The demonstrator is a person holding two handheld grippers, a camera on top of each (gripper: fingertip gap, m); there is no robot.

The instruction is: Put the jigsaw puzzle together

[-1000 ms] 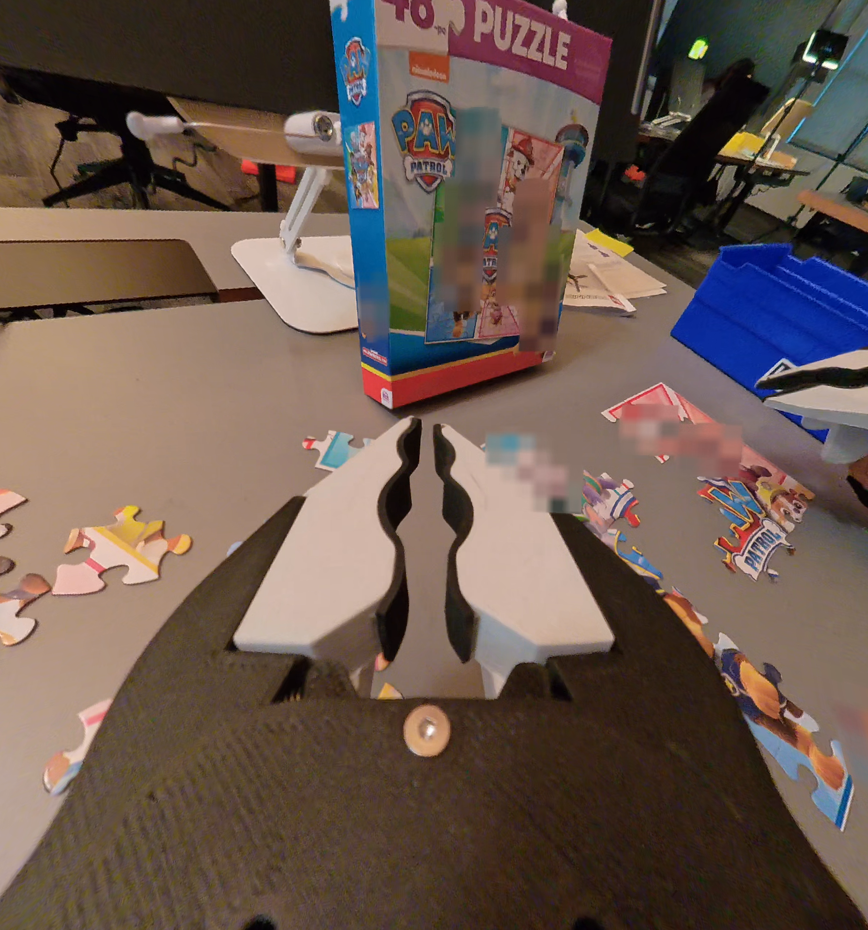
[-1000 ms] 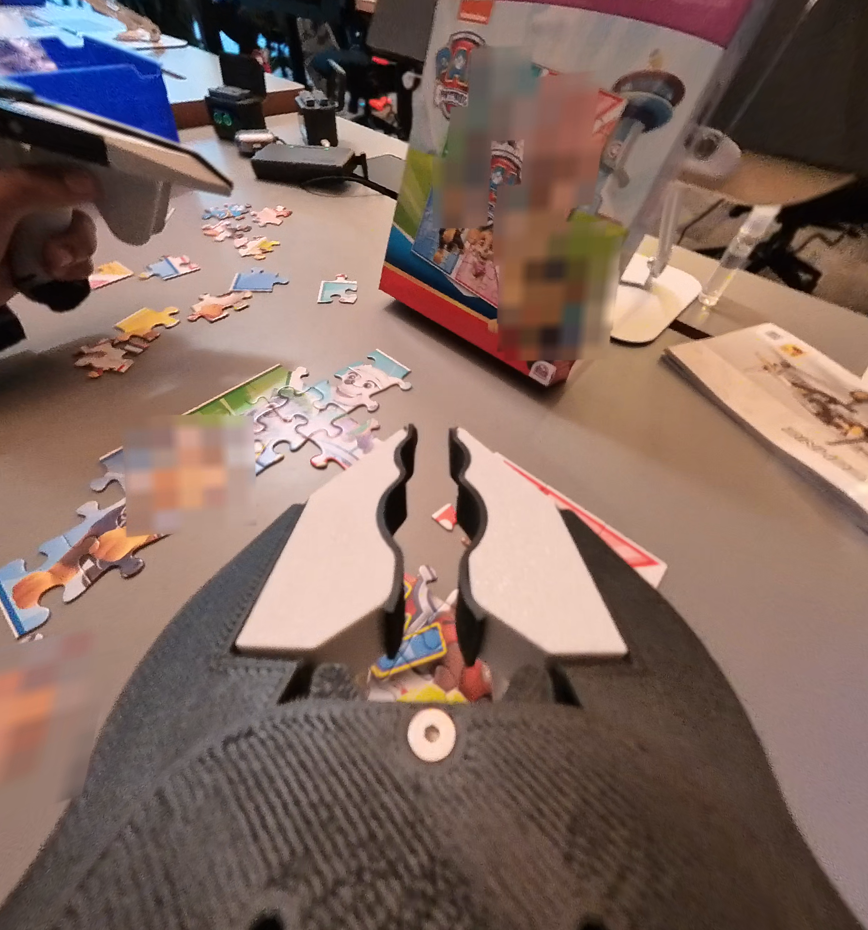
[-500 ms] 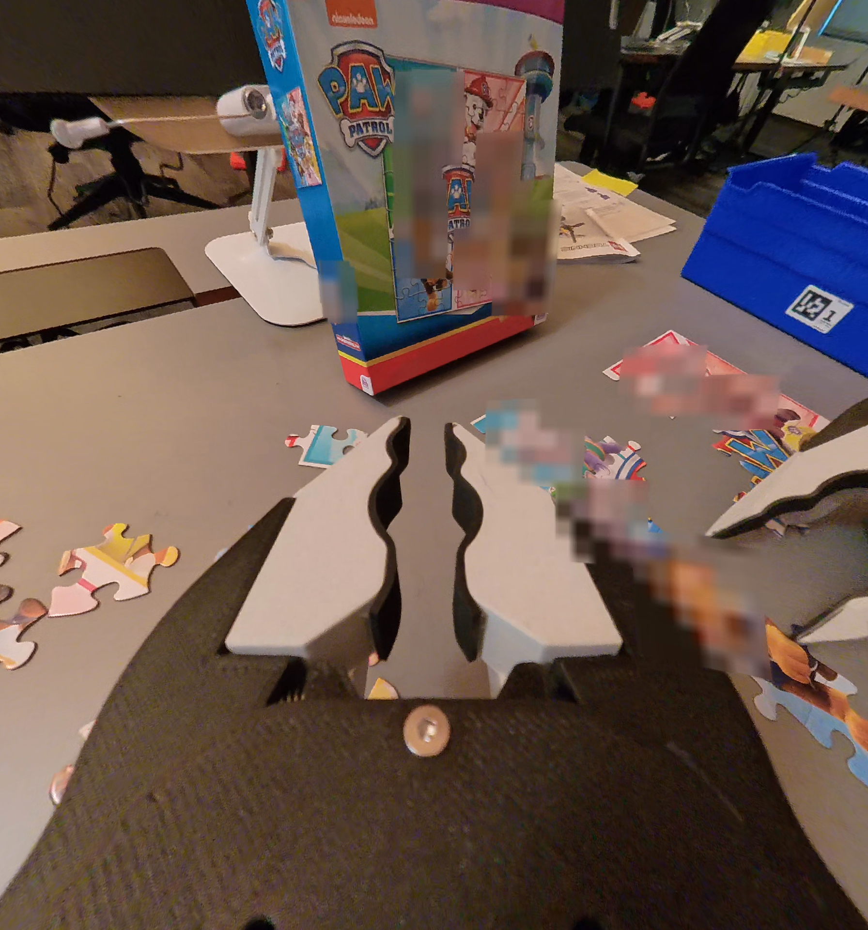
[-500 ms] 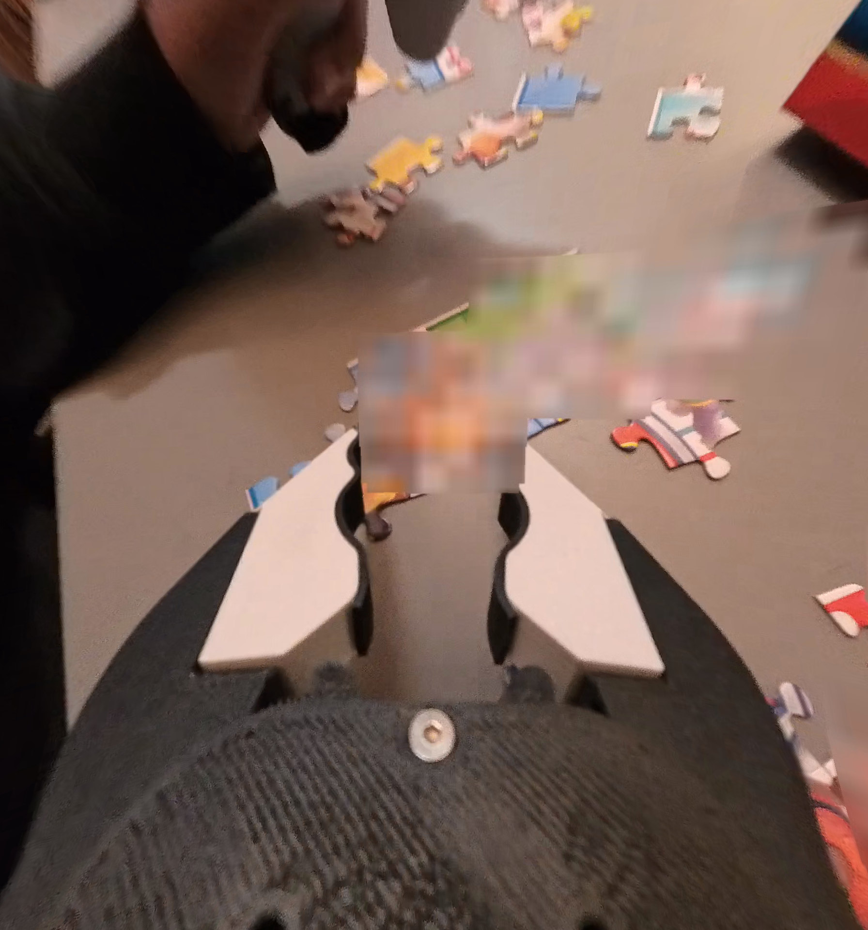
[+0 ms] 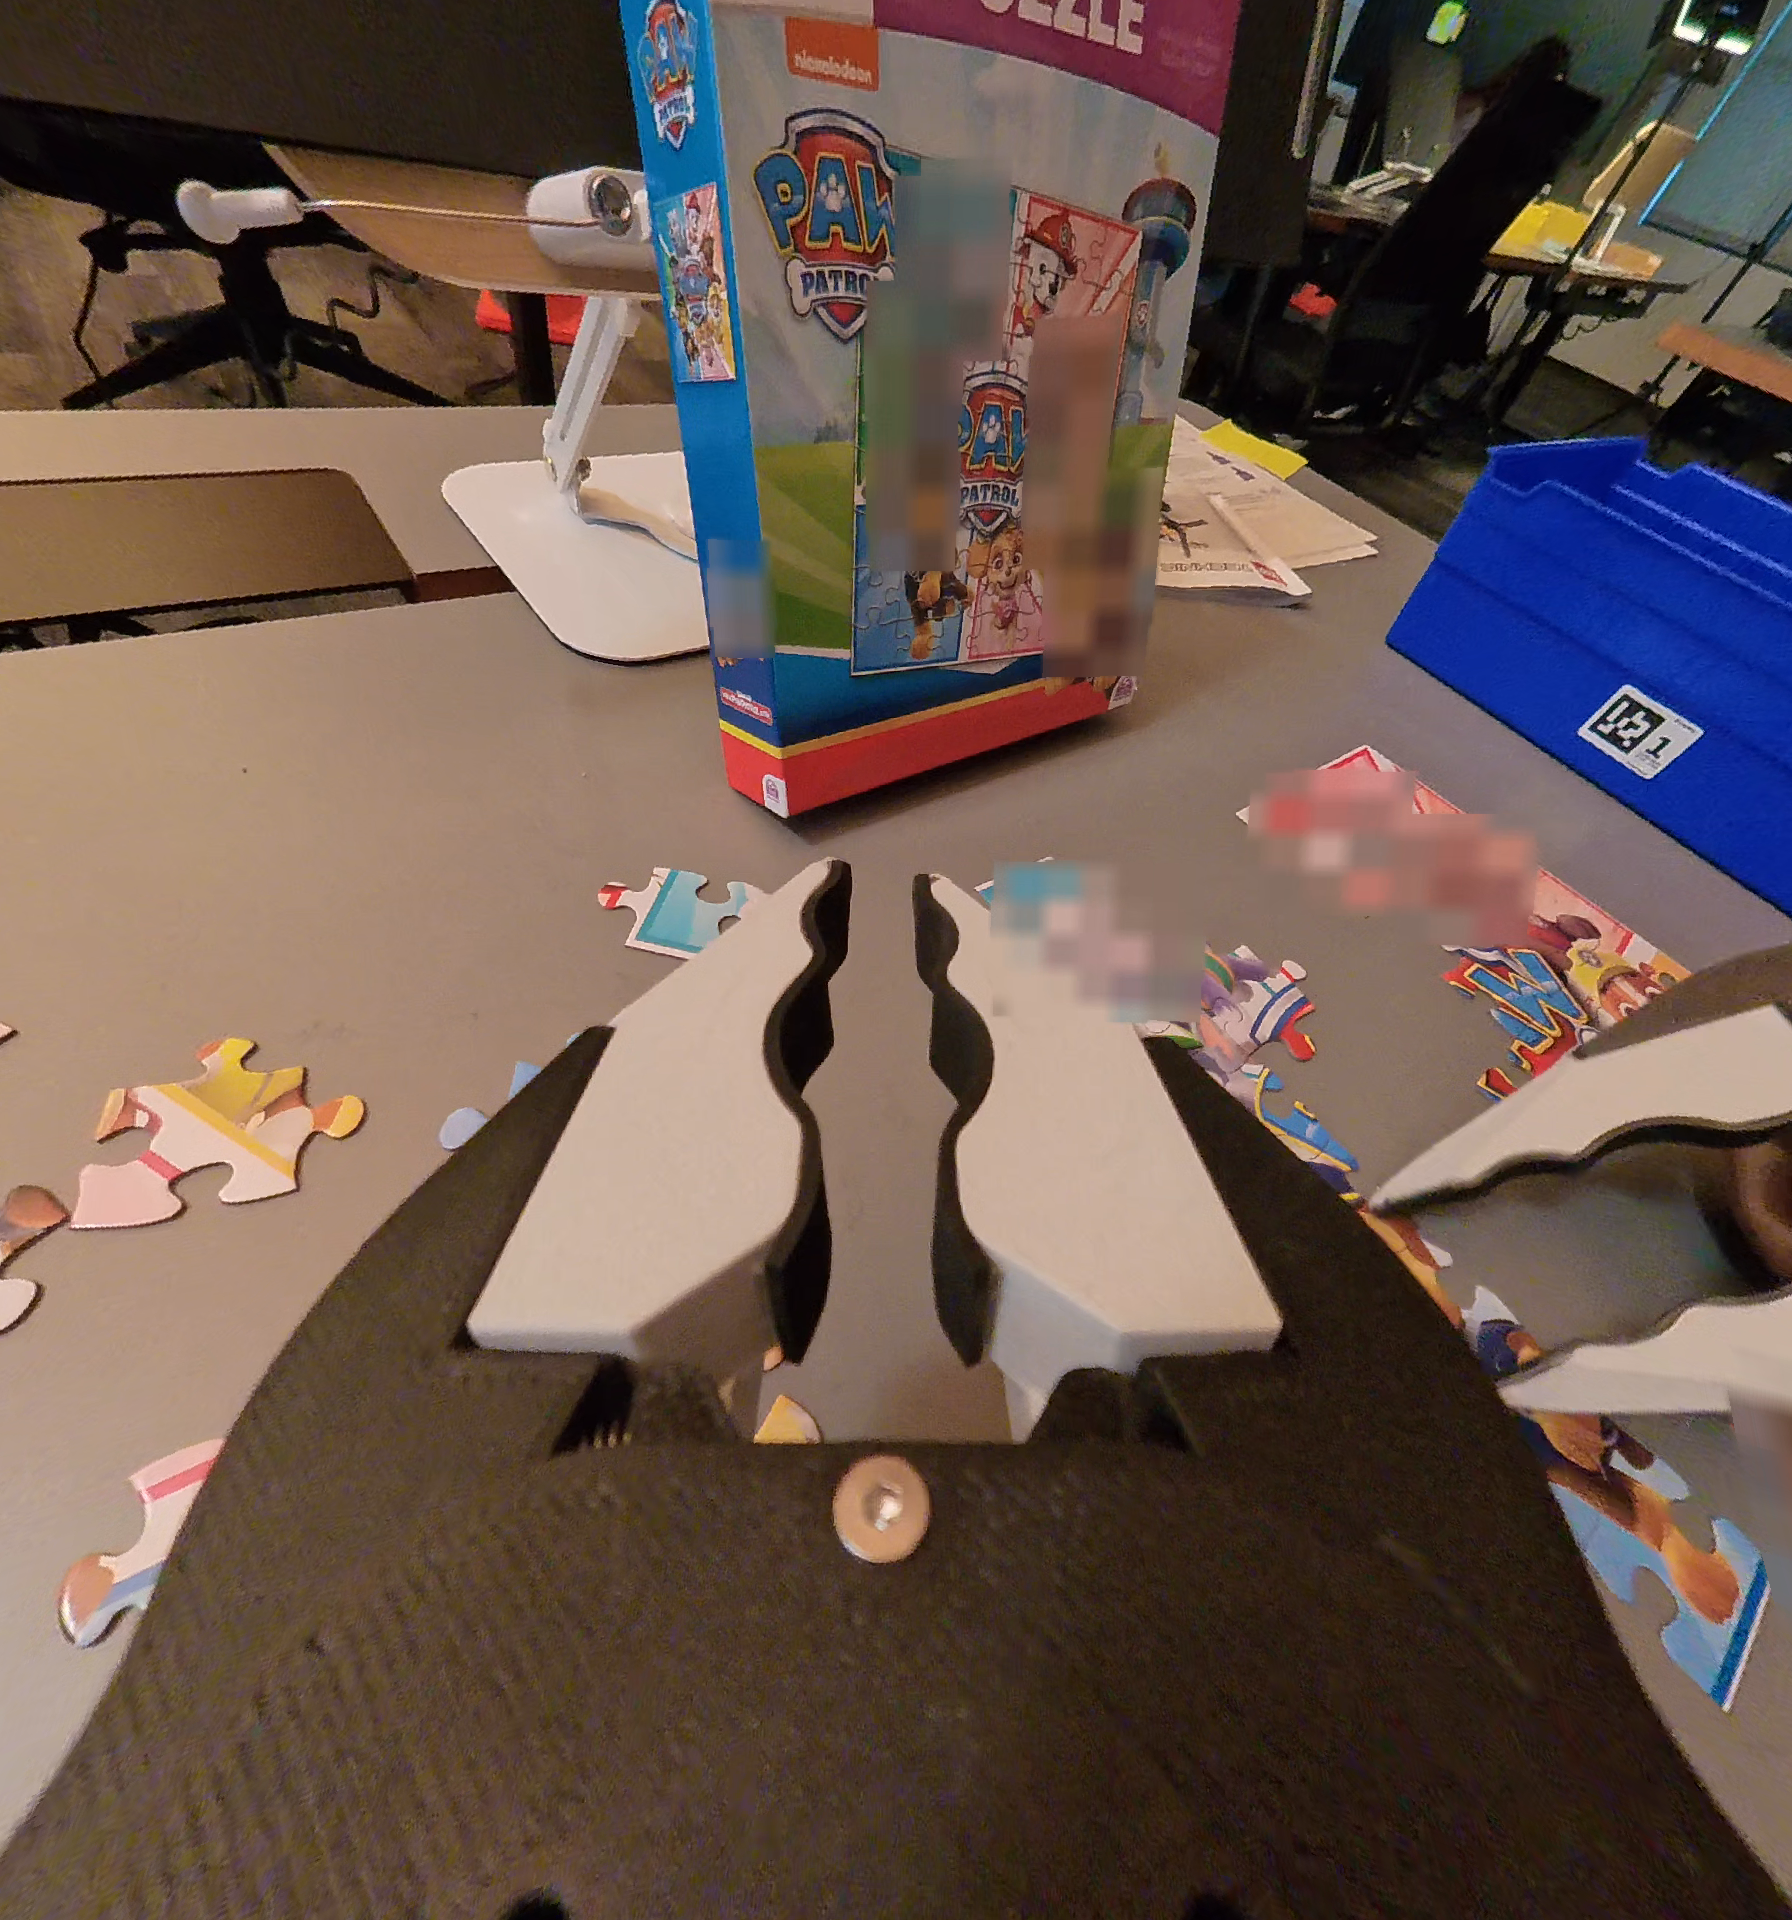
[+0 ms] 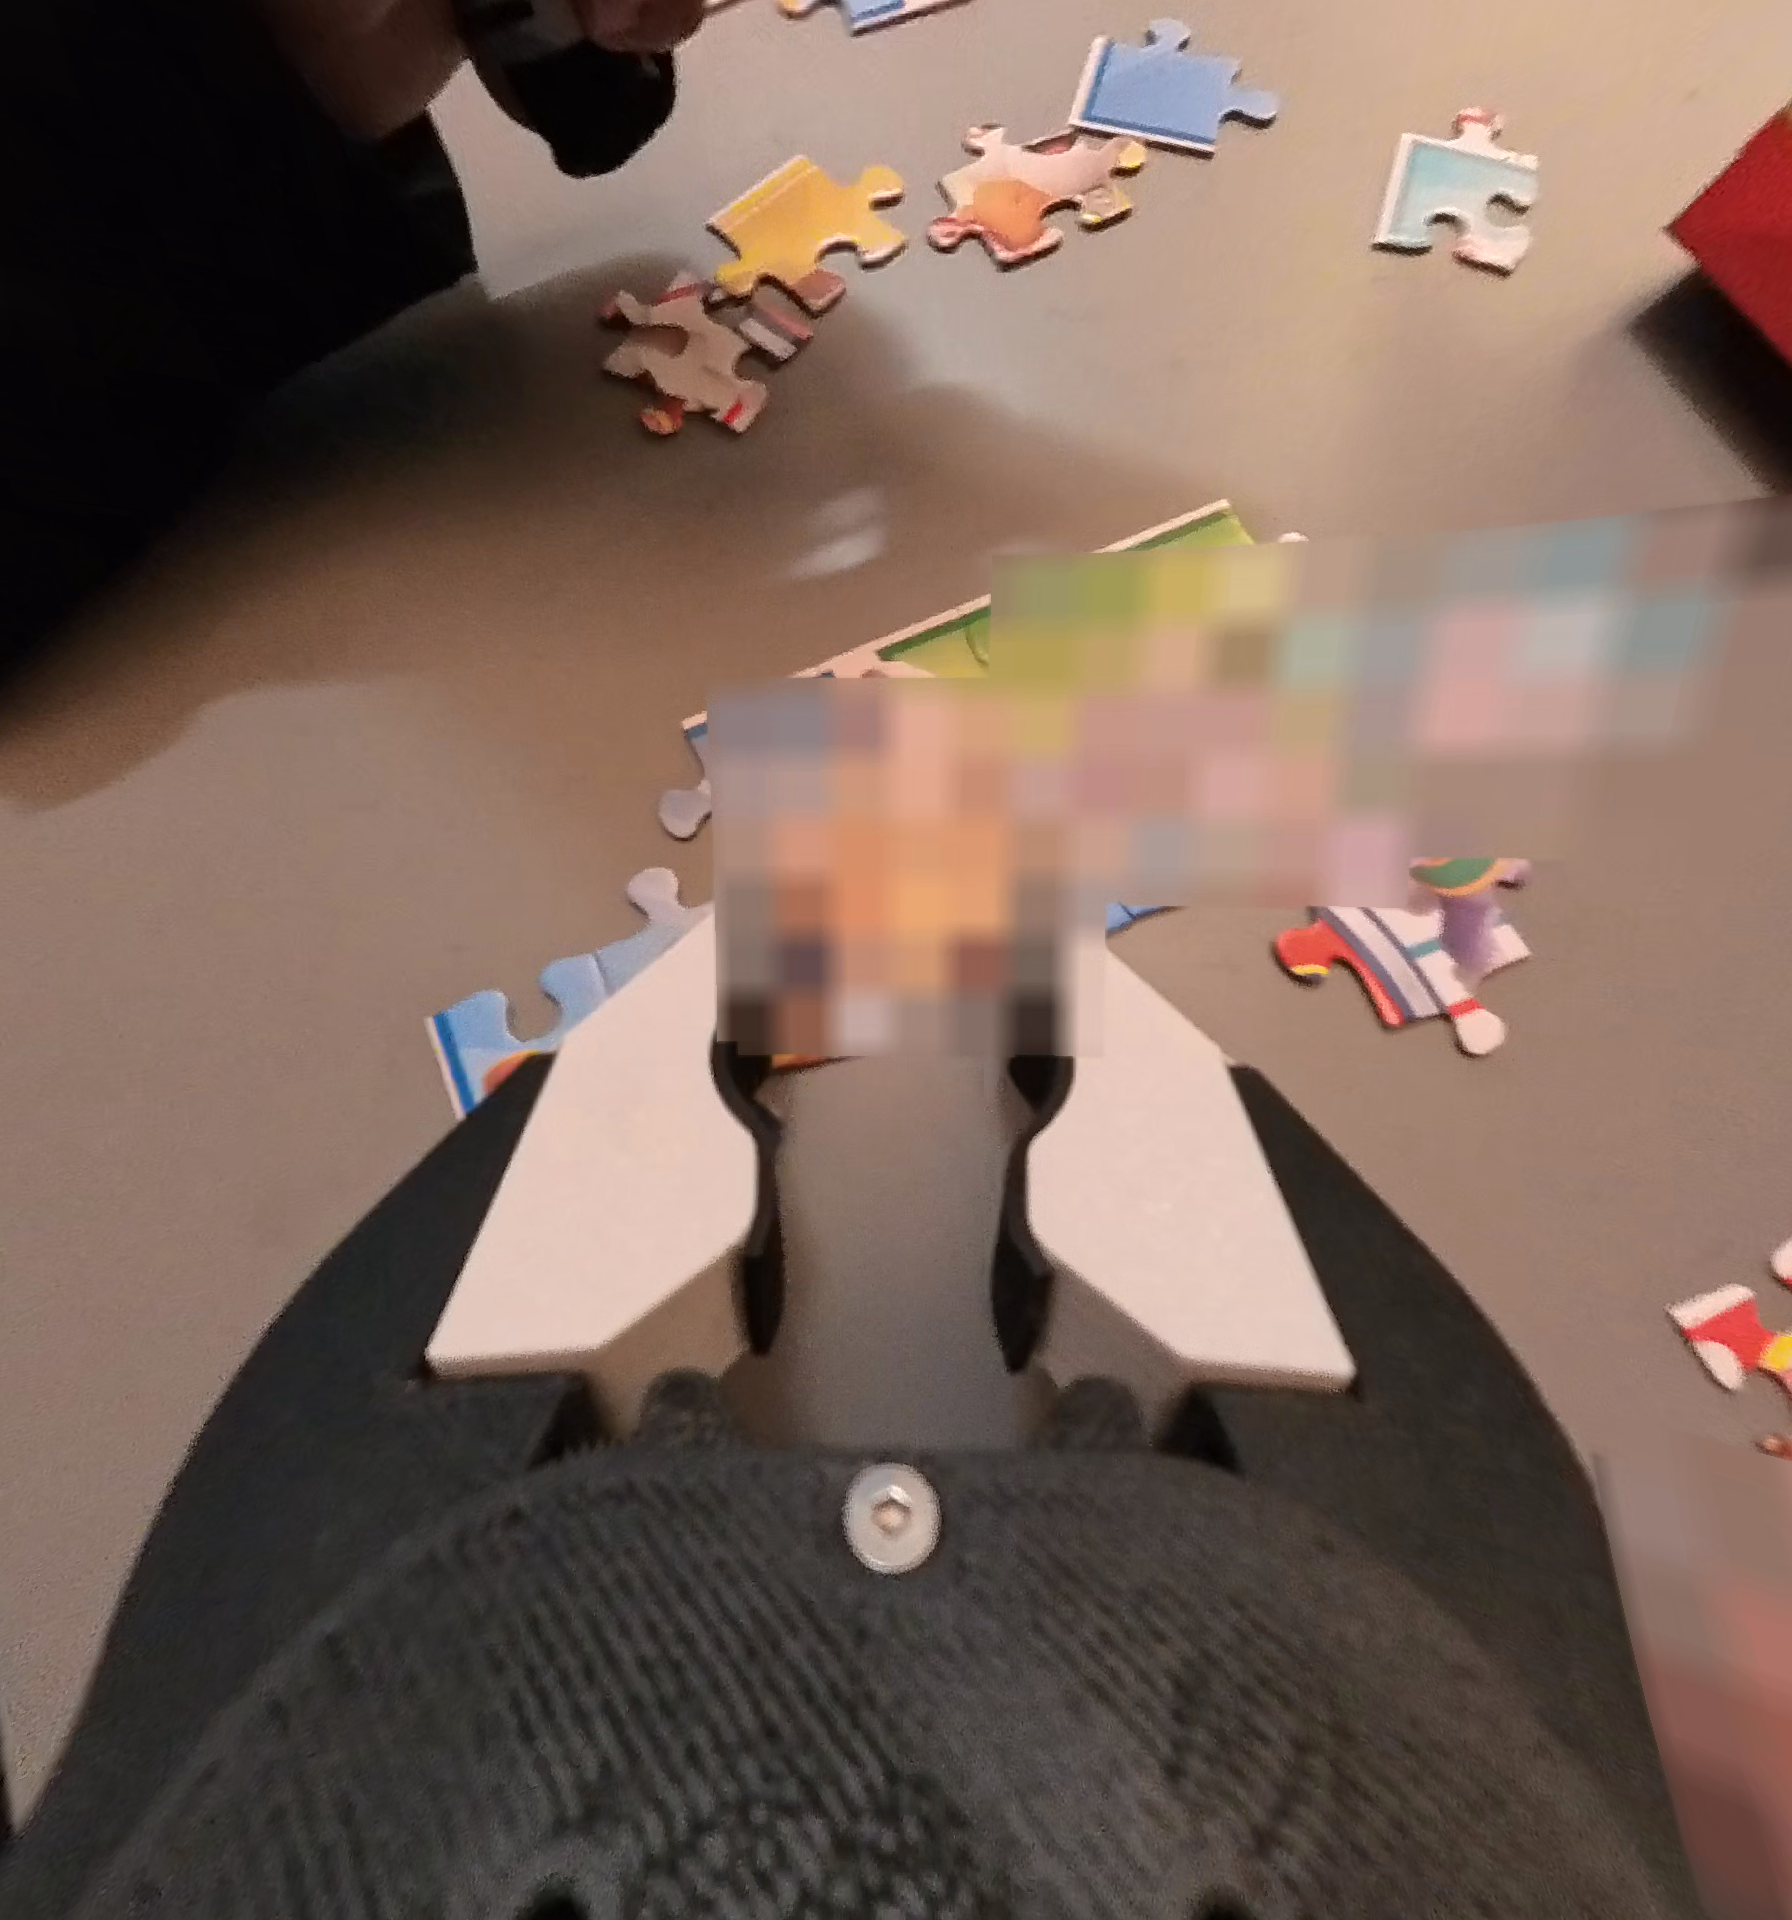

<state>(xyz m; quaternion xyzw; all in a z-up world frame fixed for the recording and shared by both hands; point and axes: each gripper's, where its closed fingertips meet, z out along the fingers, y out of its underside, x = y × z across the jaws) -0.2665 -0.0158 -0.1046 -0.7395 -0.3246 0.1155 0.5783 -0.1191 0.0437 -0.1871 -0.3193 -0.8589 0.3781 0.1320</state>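
Where a second ago the right gripper (image 6: 887, 1039) faced the puzzle box (image 5: 933, 416) with fingers nearly together, it now tips down over the assembled puzzle section (image 6: 580, 997), fingers spread; a mosaic patch hides the tips, so contact cannot be told. Left gripper (image 5: 881, 894) has parted slightly, nothing between the pads, above bare grey table (image 5: 300, 779). Loose pieces (image 5: 217, 1132) lie scattered. Left view alone shows the upright box, a blue bin (image 5: 1650, 623), a white stand (image 5: 580, 540), papers and desks behind. Right view alone shows a red-striped piece (image 6: 1401, 966).
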